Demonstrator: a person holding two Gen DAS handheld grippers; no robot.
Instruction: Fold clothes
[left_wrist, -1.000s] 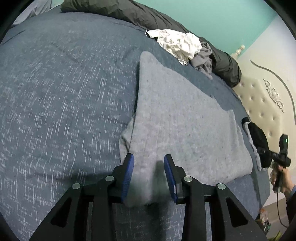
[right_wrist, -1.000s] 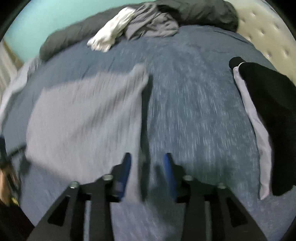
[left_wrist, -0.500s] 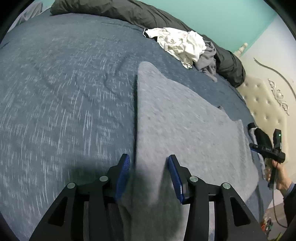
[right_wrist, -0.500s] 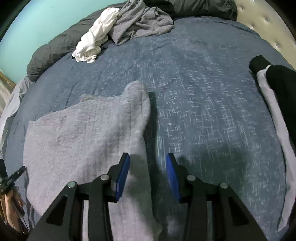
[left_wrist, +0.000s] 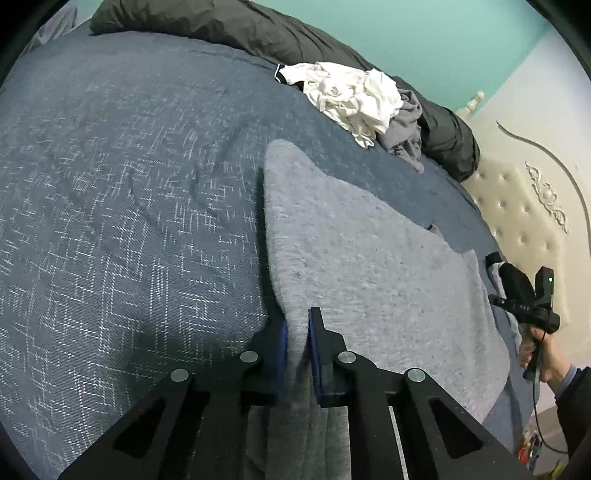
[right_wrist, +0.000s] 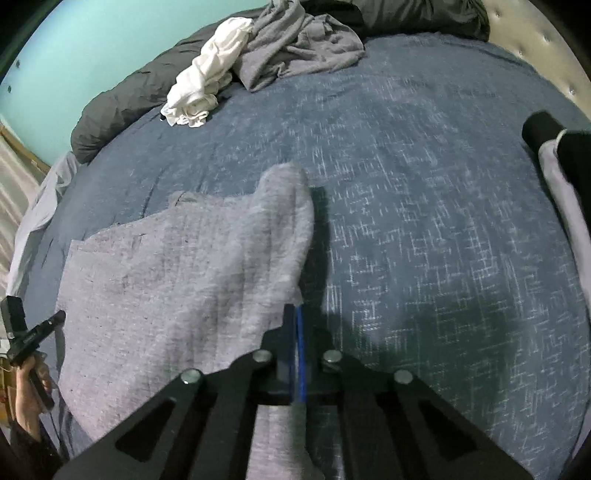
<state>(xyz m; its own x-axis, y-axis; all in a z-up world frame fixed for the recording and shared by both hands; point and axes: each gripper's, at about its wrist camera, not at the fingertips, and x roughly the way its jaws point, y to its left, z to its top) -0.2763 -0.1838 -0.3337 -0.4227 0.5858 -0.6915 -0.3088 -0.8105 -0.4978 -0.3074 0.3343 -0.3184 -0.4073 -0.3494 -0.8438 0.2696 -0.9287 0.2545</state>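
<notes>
A light grey garment (left_wrist: 369, 266) lies spread on the blue bedspread (left_wrist: 110, 184). My left gripper (left_wrist: 297, 332) is shut on its near left edge, with cloth pinched between the blue pads. In the right wrist view the same garment (right_wrist: 177, 277) lies to the left, and my right gripper (right_wrist: 297, 317) is shut on its near right edge beside a raised sleeve. The right gripper also shows in the left wrist view (left_wrist: 528, 306), held in a hand at the far right.
A white garment (left_wrist: 347, 96) and a crumpled grey garment (right_wrist: 295, 48) lie at the far side against a dark duvet (left_wrist: 229, 26). A black and lilac folded pile (right_wrist: 565, 177) lies on the right. The tufted headboard (left_wrist: 524, 221) stands beyond.
Both grippers were open around the garment's near edge and have now closed on it. The cloth is pulled up slightly at each grip.
</notes>
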